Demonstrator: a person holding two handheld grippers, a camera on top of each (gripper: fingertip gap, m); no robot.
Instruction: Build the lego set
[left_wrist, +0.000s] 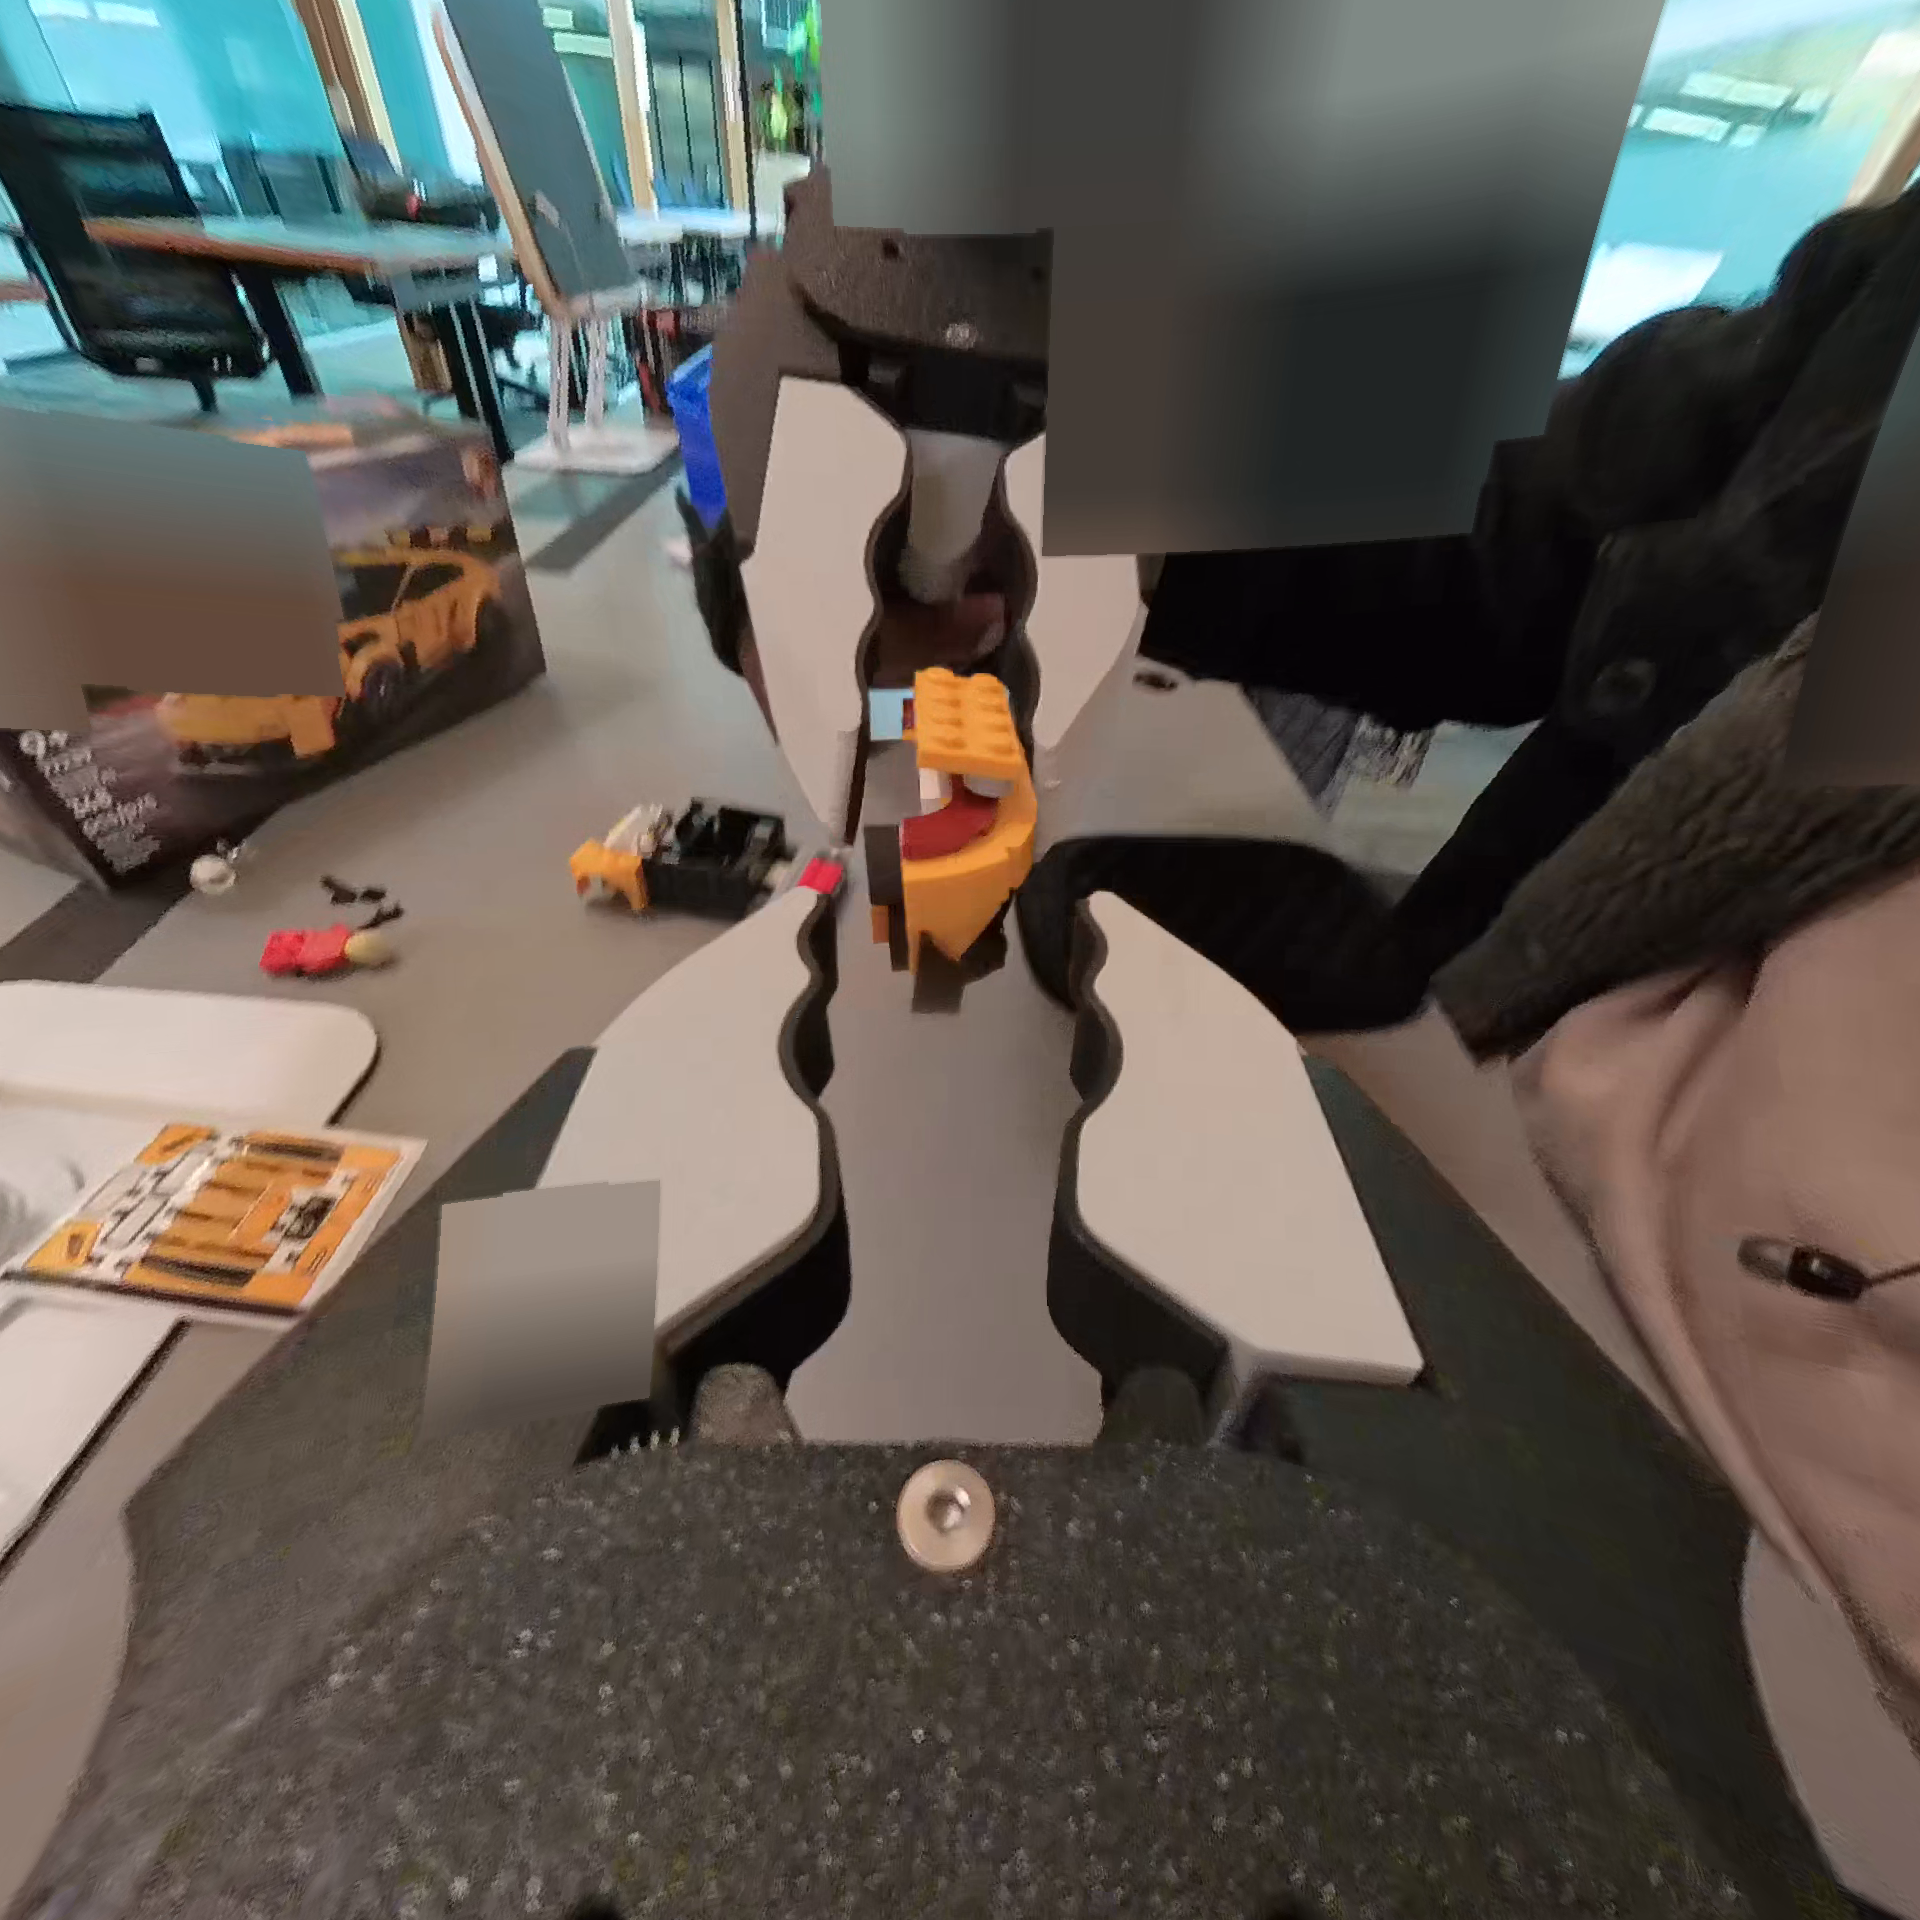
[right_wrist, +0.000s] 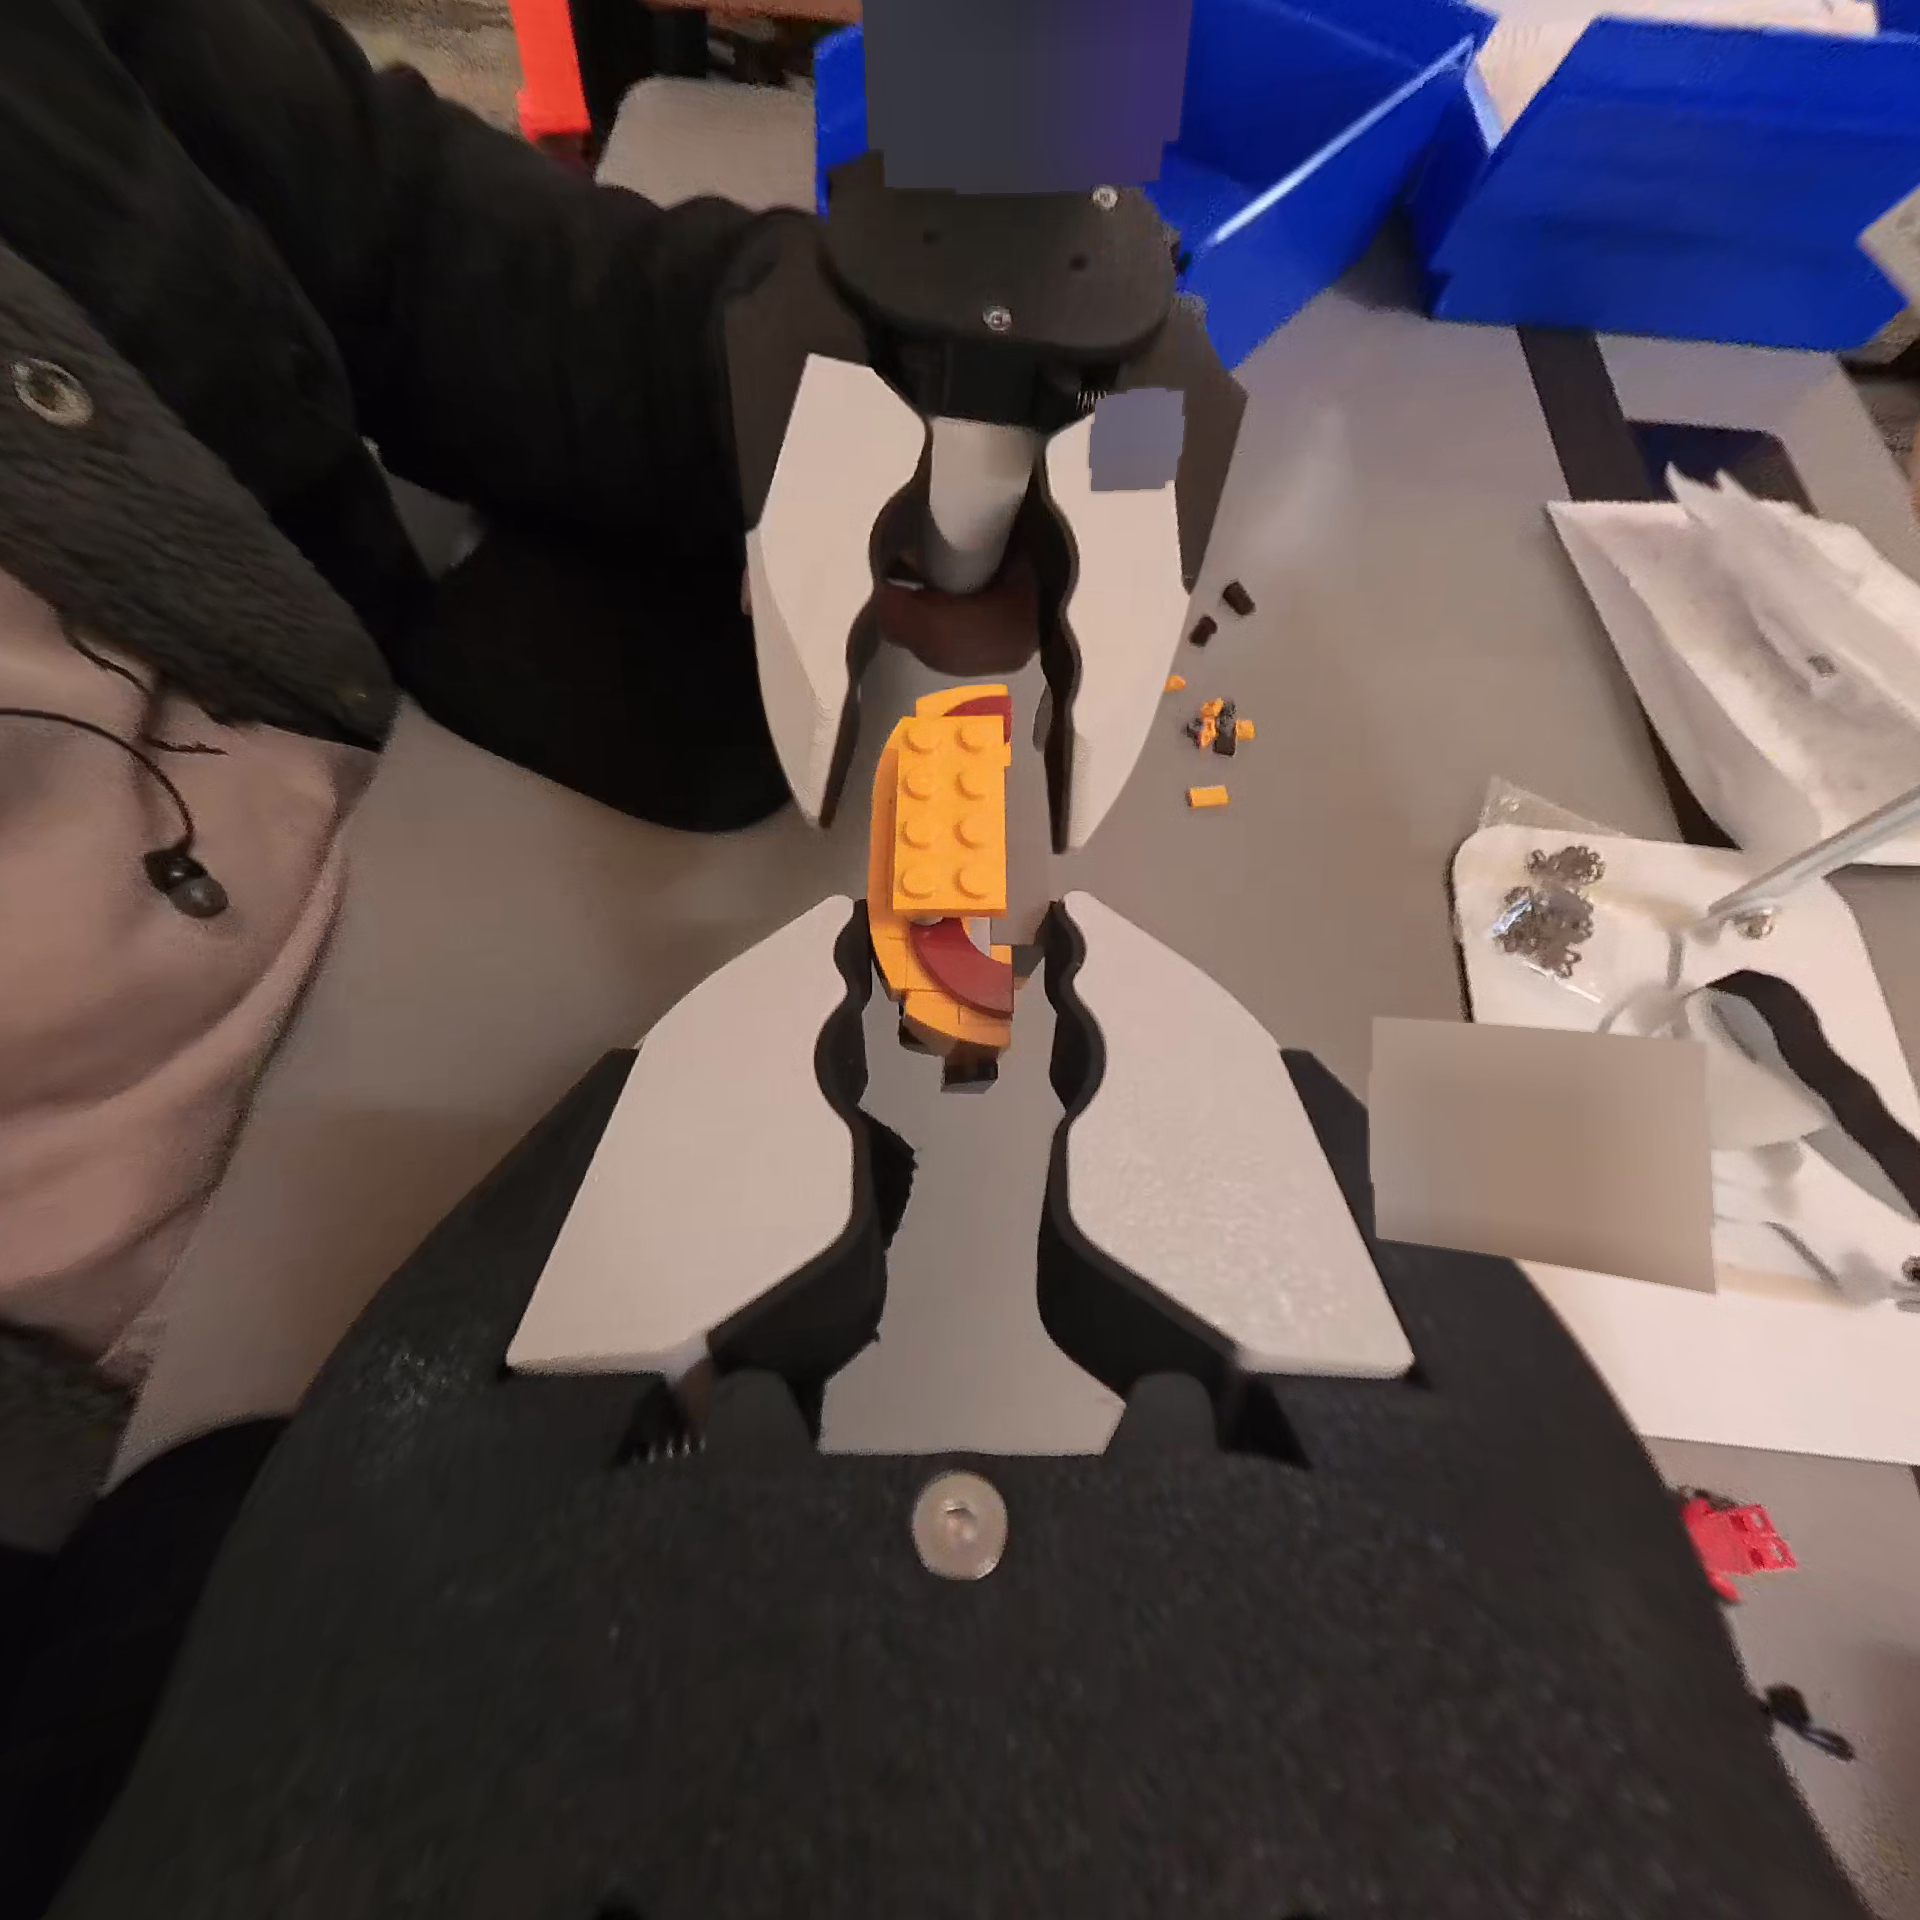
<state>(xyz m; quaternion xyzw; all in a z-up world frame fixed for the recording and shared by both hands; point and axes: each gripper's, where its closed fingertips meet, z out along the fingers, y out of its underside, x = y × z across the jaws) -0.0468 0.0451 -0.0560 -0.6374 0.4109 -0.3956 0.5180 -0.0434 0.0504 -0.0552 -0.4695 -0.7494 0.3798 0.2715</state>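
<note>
A small orange Lego assembly (left_wrist: 966, 727) with a studded plate, a dark red arch and black bits hangs over the grey table (left_wrist: 644, 707), between both grippers, which meet tip to tip. My right gripper (right_wrist: 956, 909) is shut on its lower end, and its fingers come in from the top of the left wrist view (left_wrist: 940, 790). My left gripper (left_wrist: 956, 904) stands a little wider, with its jaws either side of the assembly's other end and small gaps showing. The right wrist view shows it (right_wrist: 945, 831) around the studded plate (right_wrist: 951, 821).
On the left are the set's box (left_wrist: 416, 623), a part-built black and orange chassis (left_wrist: 686, 857), a red figure piece (left_wrist: 312, 951) and a sticker sheet (left_wrist: 208, 1216). On the right are blue bins (right_wrist: 1683, 177), loose orange and black bits (right_wrist: 1216, 727), plastic bags (right_wrist: 1766, 644) and a red piece (right_wrist: 1745, 1548). Less than 4 cm separates the two grippers' tips. Left tips and right tips are each some 30 cm from the red figure piece (left_wrist: 312, 951). My right wrist view (right_wrist: 1723, 1531) looks at it from another angle.
</note>
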